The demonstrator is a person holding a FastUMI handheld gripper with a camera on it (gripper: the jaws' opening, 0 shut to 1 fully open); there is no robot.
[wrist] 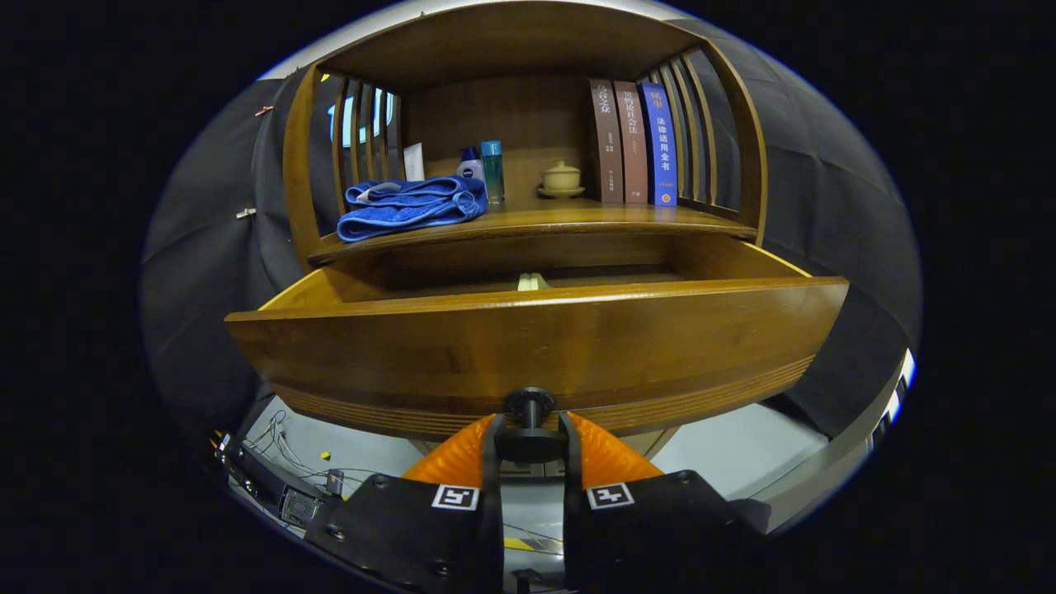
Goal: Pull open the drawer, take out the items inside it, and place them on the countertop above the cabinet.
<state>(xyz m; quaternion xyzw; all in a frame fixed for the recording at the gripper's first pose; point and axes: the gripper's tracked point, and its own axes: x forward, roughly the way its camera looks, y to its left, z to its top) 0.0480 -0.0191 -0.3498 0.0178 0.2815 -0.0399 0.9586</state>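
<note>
Claw point(530, 437) pinching knob point(530, 427) of open drawer point(536, 346); blue towel point(411, 208) on bench point(561, 219) above drawer.

Tongs point(530, 433) clamped, pts fwd.

Drawer point(536, 330) interior mostly hidden behind its front panel, one pale item point(532, 282) barely peeking over, gripper point(530, 437) fingertips partly masked by the knob point(530, 425)

low, close (facing drawer point(536, 346) front)
</note>
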